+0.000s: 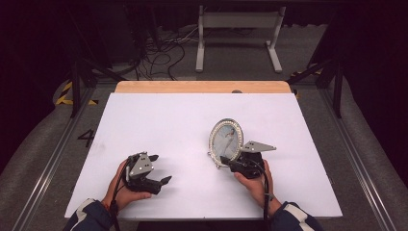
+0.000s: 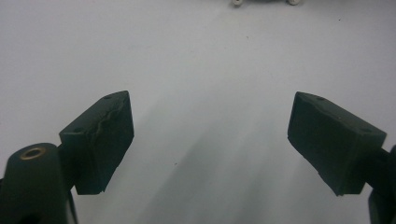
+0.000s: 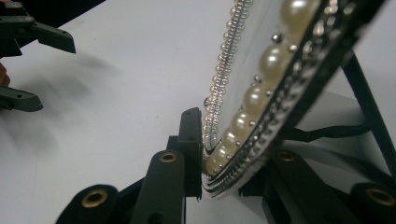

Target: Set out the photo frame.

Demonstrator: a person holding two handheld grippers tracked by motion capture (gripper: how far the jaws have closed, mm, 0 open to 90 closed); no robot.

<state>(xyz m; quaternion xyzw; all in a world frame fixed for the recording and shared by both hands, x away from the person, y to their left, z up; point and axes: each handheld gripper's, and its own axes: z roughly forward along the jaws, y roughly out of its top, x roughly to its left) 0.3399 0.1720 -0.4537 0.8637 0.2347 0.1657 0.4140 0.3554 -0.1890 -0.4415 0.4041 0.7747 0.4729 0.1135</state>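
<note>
An oval picture frame (image 1: 226, 139) rimmed with pearls and small silver beads stands upright on the white table (image 1: 168, 120), right of centre. My right gripper (image 1: 226, 161) grips its lower edge. In the right gripper view one jaw lies against the pearl front of the frame (image 3: 261, 70) and the other against its back, by the black prop leg; the right gripper (image 3: 224, 173) is shut on it. My left gripper (image 1: 161, 168) rests at the front left, held in a hand, wide open. Nothing lies between the left gripper's (image 2: 210, 140) pads except bare white surface.
A wooden strip (image 1: 202, 86) shows along the table's far edge. Beyond it on the floor stand a white frame (image 1: 238, 21) and a tangle of cables (image 1: 159, 53). Metal rails run along both sides. My left gripper (image 3: 39, 70) shows far left in the right gripper view.
</note>
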